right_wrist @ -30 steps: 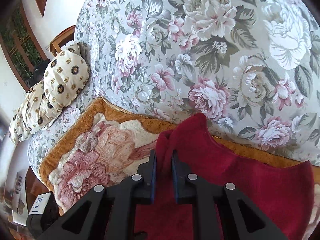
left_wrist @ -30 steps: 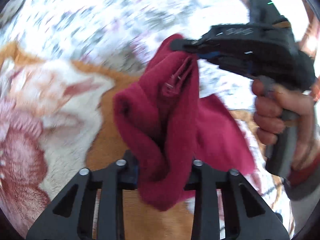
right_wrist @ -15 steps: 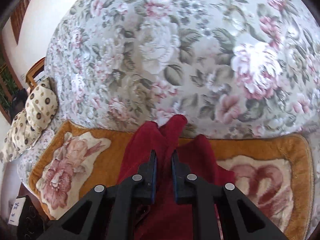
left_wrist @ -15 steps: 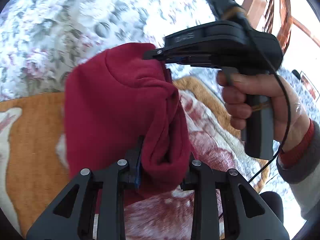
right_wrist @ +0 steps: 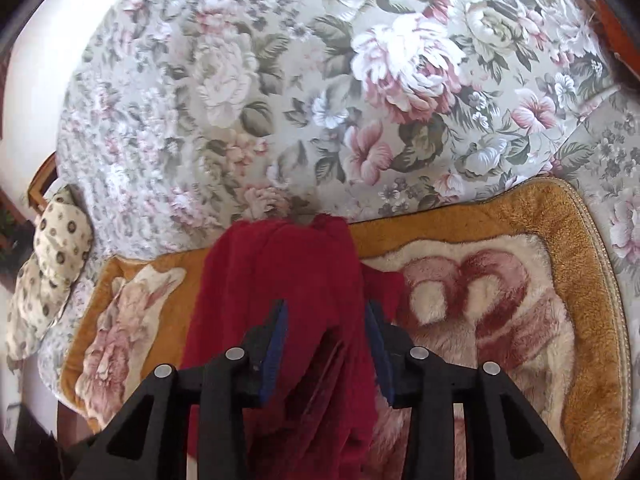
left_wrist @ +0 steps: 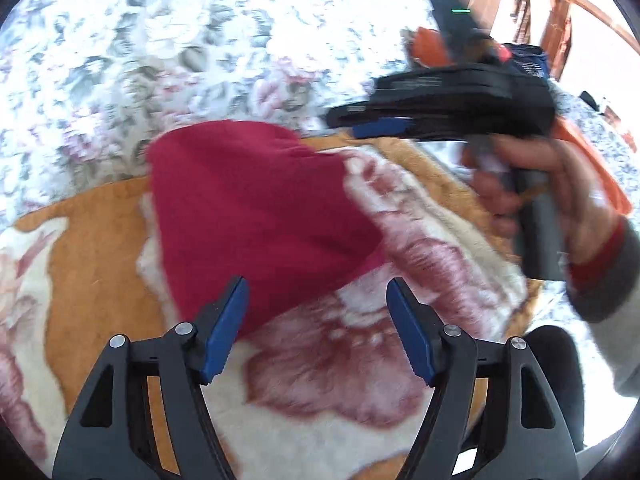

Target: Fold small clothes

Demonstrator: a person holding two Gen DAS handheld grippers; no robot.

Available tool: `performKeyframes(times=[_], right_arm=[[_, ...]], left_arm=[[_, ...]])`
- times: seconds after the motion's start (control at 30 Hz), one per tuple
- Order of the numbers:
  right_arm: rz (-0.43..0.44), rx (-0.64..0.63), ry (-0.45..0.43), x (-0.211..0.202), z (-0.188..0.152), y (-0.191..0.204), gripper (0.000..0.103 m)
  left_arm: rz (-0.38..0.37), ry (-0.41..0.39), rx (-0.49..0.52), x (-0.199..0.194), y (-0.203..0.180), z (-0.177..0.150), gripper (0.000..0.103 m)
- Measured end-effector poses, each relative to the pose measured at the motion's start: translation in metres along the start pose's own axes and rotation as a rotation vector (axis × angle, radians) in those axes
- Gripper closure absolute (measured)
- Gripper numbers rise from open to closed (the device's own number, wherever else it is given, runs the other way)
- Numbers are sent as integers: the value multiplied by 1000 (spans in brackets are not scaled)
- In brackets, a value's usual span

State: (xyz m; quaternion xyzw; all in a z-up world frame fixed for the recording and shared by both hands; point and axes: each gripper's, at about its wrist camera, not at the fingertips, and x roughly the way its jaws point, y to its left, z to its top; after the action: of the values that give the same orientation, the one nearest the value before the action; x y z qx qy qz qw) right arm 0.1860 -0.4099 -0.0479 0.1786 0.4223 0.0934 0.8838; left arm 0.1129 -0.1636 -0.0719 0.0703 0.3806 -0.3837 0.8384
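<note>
A dark red garment (left_wrist: 256,216) lies folded on the orange and cream floral blanket (left_wrist: 100,240). My left gripper (left_wrist: 318,296) is open and empty, its blue pads just above the garment's near edge. In the left wrist view the right gripper (left_wrist: 360,126) hovers at the garment's far right corner, held by a hand. In the right wrist view the right gripper (right_wrist: 326,320) is open, and the red garment (right_wrist: 280,280) lies between and beyond its blue pads, not pinched.
The floral sofa back (right_wrist: 340,80) rises behind the blanket (right_wrist: 520,280). A spotted cushion (right_wrist: 48,264) lies at the far left of the sofa. A wooden frame (left_wrist: 560,20) stands at the upper right in the left wrist view.
Both grippers were shut on the red garment and holding it up. Both have now opened and let go, and the garment lies on the blanket.
</note>
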Motion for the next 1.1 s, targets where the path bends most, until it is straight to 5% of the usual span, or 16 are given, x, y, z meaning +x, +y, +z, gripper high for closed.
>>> performKeyframes(times=[0.2,0.23,0.27,0.5,0.6,0.77,0.9,1.07,1.1], right_arm=[[45,-82,84,-1,-54,37,66],[43,-83,78,4,-62,38,75],[36,-76,67,7,-68,38,98],[-28,51,75,25,-112,1,98],[19,125,22,3,-103,0,97],[-74,2,-96,-35,-80,30,94],[-180,-48,-51,-13,-57,40,76],[-156,-9,-25,19,-40,27,77],[-164,-25,-28,24,-36,27,86]], left_arm=[[75,28,-100,10,34,-10,31],[71,30,-105,9,35,-12,31],[68,30,-106,11,36,-11,31],[83,69,-110,21,39,-15,31],[72,34,-118,14,40,-10,31],[102,-59,-115,-4,39,2,31],[138,-52,-141,6,44,10,31],[180,-13,-175,24,55,14,31],[187,-3,-189,28,58,14,31]])
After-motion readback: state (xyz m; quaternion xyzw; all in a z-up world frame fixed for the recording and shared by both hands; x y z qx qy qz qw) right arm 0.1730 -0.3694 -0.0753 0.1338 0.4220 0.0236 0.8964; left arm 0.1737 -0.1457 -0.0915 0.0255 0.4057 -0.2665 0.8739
